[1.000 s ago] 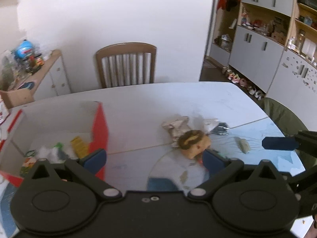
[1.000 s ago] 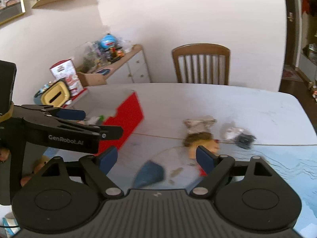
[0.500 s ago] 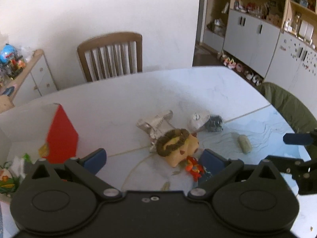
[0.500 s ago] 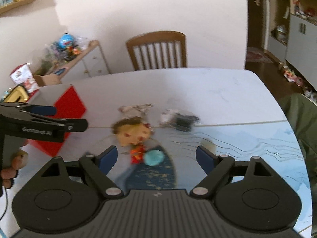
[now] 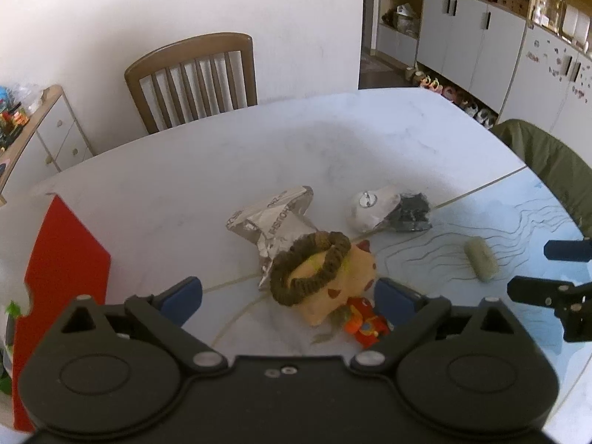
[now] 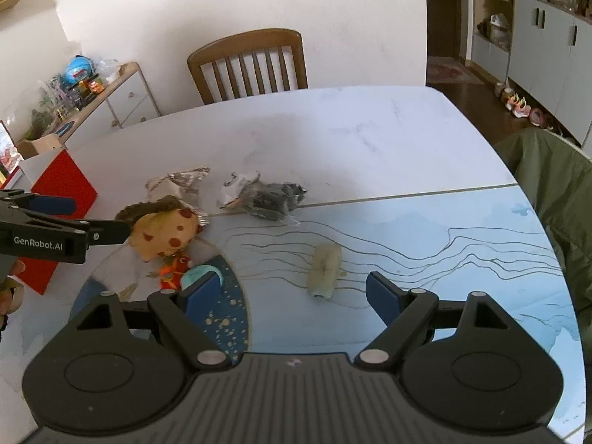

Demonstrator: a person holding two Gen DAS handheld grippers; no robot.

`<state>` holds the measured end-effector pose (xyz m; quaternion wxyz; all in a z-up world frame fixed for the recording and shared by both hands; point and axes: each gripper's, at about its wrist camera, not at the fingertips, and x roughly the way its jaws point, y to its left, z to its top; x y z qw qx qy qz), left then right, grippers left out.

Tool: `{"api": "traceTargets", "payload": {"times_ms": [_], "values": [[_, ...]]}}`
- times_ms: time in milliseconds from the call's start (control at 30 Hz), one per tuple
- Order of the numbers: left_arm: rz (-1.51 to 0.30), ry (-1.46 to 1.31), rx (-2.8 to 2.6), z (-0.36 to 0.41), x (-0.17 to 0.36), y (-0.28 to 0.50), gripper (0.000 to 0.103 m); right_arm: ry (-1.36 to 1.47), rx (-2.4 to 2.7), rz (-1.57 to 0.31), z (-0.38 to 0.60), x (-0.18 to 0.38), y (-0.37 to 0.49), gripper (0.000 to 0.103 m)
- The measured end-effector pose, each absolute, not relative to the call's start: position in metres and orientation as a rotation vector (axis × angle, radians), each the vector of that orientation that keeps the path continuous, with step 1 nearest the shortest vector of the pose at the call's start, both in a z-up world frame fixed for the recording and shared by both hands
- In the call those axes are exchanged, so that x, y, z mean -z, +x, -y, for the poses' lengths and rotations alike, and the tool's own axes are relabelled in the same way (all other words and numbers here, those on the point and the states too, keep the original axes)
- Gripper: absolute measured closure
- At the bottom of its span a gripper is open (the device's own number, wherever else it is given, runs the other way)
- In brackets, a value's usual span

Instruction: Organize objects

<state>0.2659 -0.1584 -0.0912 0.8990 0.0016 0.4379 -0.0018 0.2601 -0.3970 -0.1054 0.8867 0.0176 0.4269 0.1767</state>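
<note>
A tan plush toy with a dark brown braided ring and reddish spots lies on the desk, between the spread fingers of the left tongs, over a crumpled silver wrapper. The right tongs gape empty near a pale green roll.

— On the table: stuffed toy up front, foil wrapper behind, touching.
— Bagged bundle further right; small roll right again. Box far left.
</note>
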Motion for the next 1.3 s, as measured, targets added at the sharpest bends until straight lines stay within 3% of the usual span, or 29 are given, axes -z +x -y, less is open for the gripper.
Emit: {"api": "traceTargets", "payload": {"times_ms": [200, 633, 1133, 1300], "values": [[-0.904, 0.057, 0.010, 0.161, 0.097, 0.278, 0.010, 0.054, -0.352, -0.913, 0.400, 0.123, 0.279, 0.021], [-0.885, 0.125, 0.057, 0.172, 0.108, 0.284, 0.029, 0.058, -0.357, -0.967, 0.392, 0.148, 0.297, 0.050], [-0.844, 0.155, 0.096, 0.182, 0.106, 0.282, 0.071, 0.060, -0.313, -0.972, 0.392, 0.155, 0.301, 0.079], [-0.848, 0.134, 0.103, 0.181, 0.103, 0.285, 0.093, 0.059, -0.306, -0.978, 0.393, 0.154, 0.301, 0.080]]}}
